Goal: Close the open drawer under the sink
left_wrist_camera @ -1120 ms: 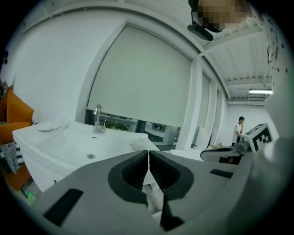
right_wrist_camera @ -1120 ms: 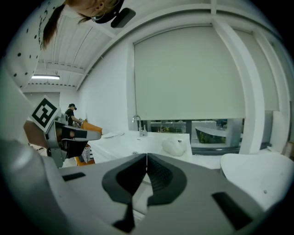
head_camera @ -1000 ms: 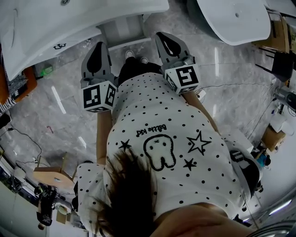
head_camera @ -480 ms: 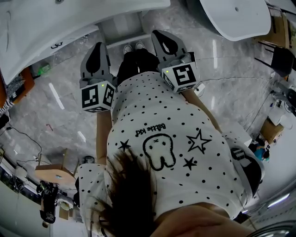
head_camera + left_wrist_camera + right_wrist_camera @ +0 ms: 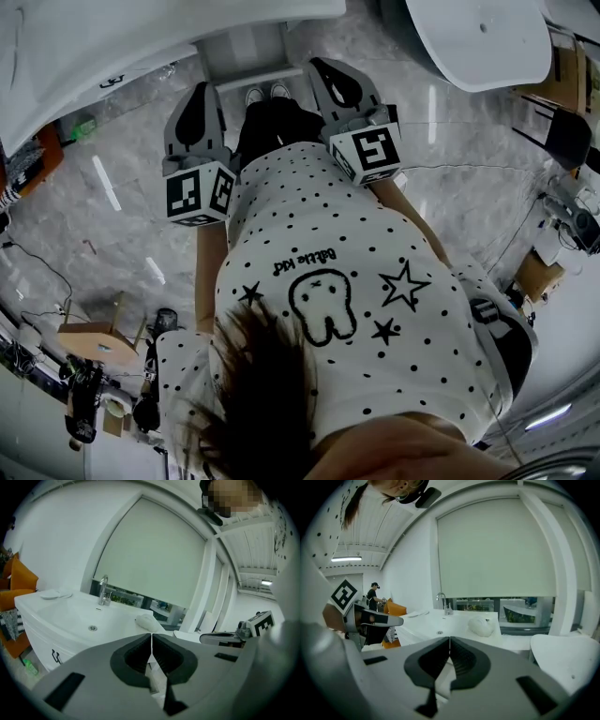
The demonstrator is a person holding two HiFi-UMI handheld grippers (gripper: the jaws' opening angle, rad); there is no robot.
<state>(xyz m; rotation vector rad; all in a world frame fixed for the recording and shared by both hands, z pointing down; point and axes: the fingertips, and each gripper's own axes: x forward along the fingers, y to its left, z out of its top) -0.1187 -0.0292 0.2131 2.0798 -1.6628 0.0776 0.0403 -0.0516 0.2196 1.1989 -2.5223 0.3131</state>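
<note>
The white sink counter [image 5: 84,47] fills the top left of the head view. Under it shows a white cabinet front [image 5: 242,49]; whether its drawer stands out I cannot tell. Both grey grippers are held side by side at waist height, pointing toward it. My left gripper [image 5: 197,92] is shut and holds nothing; its tips meet [image 5: 151,634] below the basin [image 5: 89,618] and faucet [image 5: 103,590]. My right gripper [image 5: 323,67] is also shut and holds nothing, its tips [image 5: 450,639] below the same basin [image 5: 440,623].
A white lump [image 5: 482,626] lies on the counter's right end. A second white basin [image 5: 478,37] stands to the right. The person's shoes [image 5: 267,93] rest on the grey marble floor [image 5: 122,197]. Orange chairs [image 5: 16,588] and clutter [image 5: 94,394] sit at the left.
Both grippers have stayed almost in place, still shut. The head view has drifted a little, so the shoes below the cabinet now show more fully.
</note>
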